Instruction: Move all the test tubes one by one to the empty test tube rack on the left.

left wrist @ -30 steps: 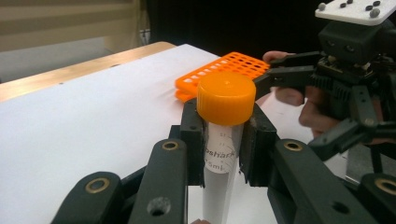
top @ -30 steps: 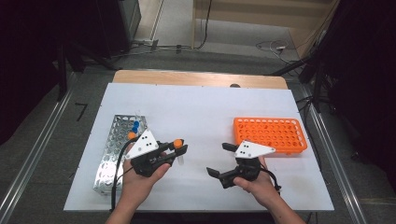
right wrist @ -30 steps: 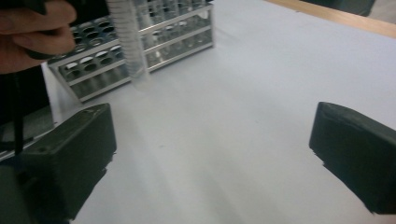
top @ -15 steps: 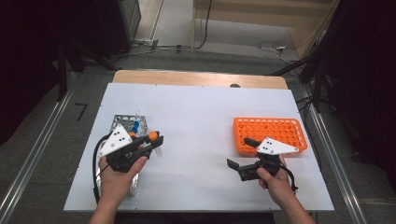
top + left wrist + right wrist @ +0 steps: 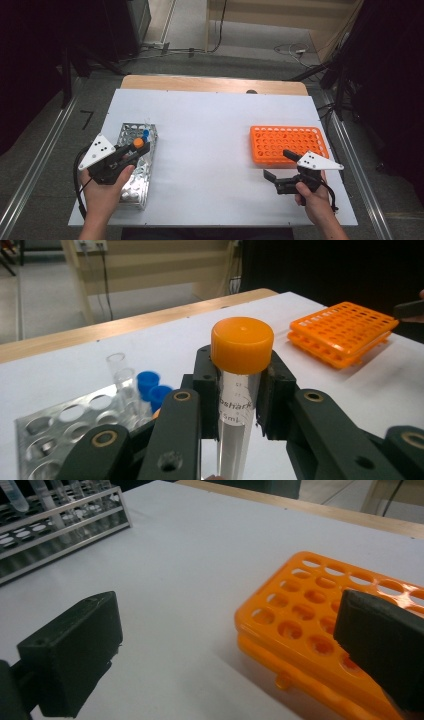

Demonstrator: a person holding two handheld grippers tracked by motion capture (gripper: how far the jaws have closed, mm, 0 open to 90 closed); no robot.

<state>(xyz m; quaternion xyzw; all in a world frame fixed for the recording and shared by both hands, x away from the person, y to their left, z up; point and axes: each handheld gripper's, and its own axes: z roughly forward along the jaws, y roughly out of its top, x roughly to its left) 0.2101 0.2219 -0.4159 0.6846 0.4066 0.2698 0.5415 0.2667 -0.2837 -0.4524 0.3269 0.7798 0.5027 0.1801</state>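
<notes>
Left tongs clamp the upright orange-capped tube; the orange rack lies toward 3 o'clock, beside the open right tongs.

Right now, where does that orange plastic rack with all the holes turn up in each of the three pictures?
High view: the orange rack lies right of centre on the white table, just beyond the right hand-held gripper.
Left gripper view: upper right, far behind the orange-capped tube.
Right gripper view: lower right, partly behind one black jaw.
Shared landmark: the metal rack.
</notes>
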